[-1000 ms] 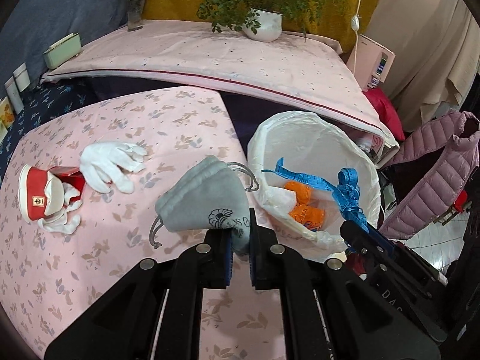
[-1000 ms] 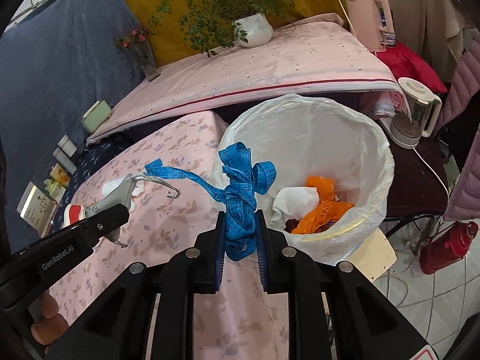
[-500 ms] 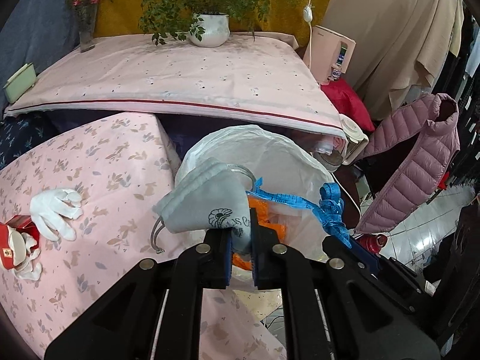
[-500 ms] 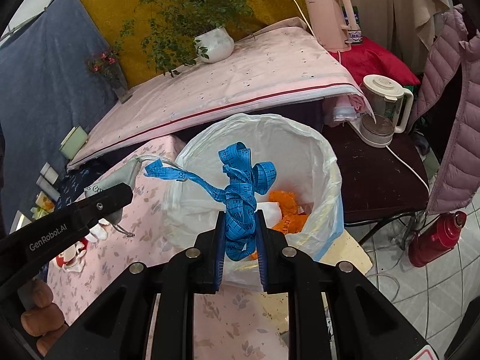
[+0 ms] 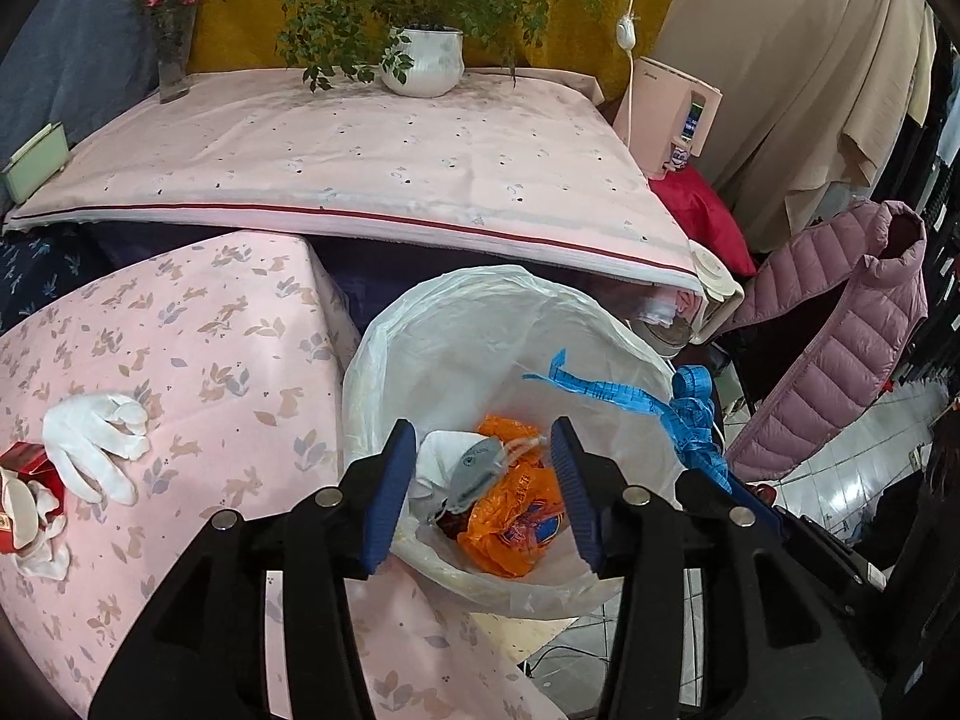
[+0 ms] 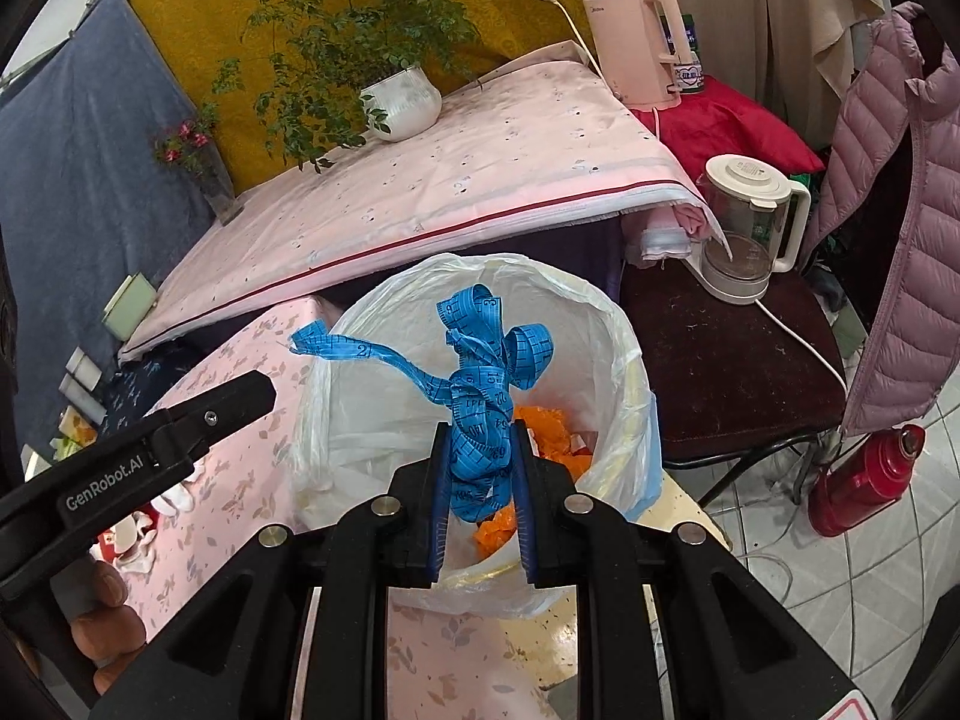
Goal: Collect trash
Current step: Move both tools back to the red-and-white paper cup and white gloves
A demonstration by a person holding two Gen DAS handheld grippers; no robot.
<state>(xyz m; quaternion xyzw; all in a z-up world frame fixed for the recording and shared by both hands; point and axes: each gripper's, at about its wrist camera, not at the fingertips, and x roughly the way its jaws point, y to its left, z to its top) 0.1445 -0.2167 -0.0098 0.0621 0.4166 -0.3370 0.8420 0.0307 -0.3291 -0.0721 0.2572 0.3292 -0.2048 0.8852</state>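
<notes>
Left tongs [image 5: 483, 492]: spread wide, empty, above the bin [image 5: 420, 324]. Right tongs [image 6: 478, 489]: clamped on blue tape measure [image 6: 480, 384], over the bin's near rim. In the bin: grey pouch [image 5: 477, 468], orange bag [image 5: 510, 522]. Desk [image 5: 198, 324], beside the bin: white glove [image 5: 90, 444], red box [image 5: 24, 480] at left edge. Beyond: kettle [image 6: 744, 228], potted plant [image 5: 423, 51].
</notes>
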